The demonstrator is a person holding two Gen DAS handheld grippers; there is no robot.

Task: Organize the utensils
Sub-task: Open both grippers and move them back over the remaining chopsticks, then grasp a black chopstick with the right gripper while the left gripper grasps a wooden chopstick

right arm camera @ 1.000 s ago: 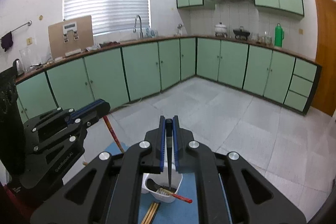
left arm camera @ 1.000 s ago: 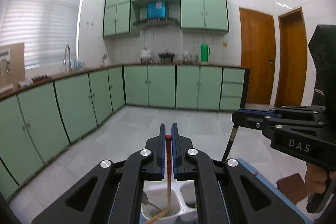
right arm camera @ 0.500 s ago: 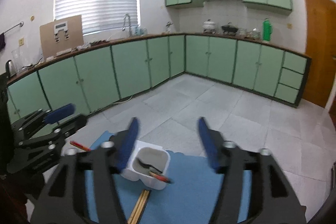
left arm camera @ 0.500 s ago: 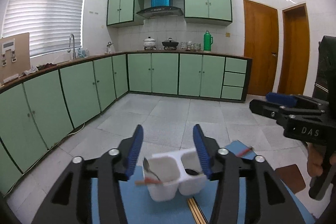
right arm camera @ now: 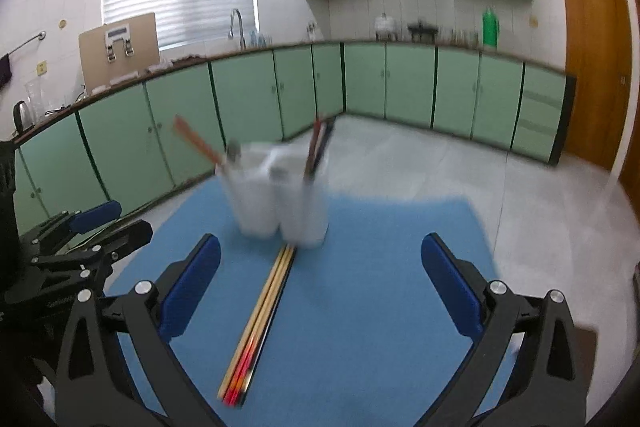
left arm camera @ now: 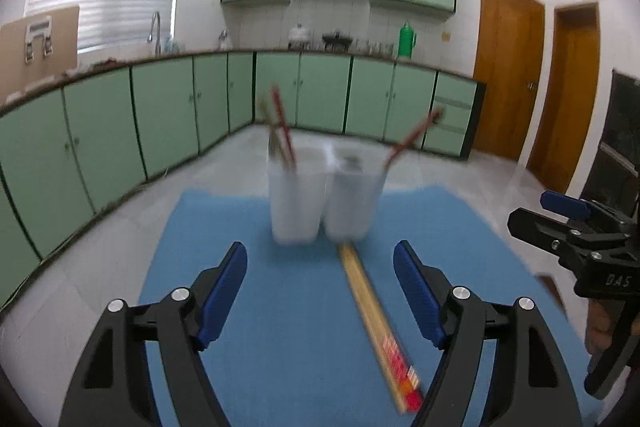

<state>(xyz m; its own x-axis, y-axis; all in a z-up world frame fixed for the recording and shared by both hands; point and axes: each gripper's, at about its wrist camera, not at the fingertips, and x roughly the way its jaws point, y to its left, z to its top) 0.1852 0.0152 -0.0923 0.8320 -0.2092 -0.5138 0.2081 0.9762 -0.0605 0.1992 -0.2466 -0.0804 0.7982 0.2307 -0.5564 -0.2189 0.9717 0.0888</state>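
A white two-compartment utensil holder (left arm camera: 324, 199) (right arm camera: 280, 203) stands on a blue mat (left arm camera: 240, 227) (right arm camera: 380, 267). Red chopsticks (left arm camera: 282, 125) lean out of its left cup, and another red one (left arm camera: 412, 137) out of the right cup. A bundle of chopsticks (left arm camera: 376, 315) (right arm camera: 264, 315) lies flat on the mat in front of the holder. My left gripper (left arm camera: 320, 291) (right arm camera: 132, 221) hangs low over the mat short of the holder, its jaws opening with nothing between them. My right gripper (right arm camera: 320, 287) (left arm camera: 540, 213) is beside it, jaws also opening and empty.
Green base cabinets (left arm camera: 168, 115) run along the left and far walls of a tiled kitchen, with two brown doors (left arm camera: 512, 71) at the right. A person's hand (left arm camera: 600, 323) holds the right gripper. A brown object (left arm camera: 548, 287) lies off the mat's right edge.
Both grippers were shut on chopsticks above the holder. They have let go, opened wide, and dropped back and down, so the holder now stands ahead of them.
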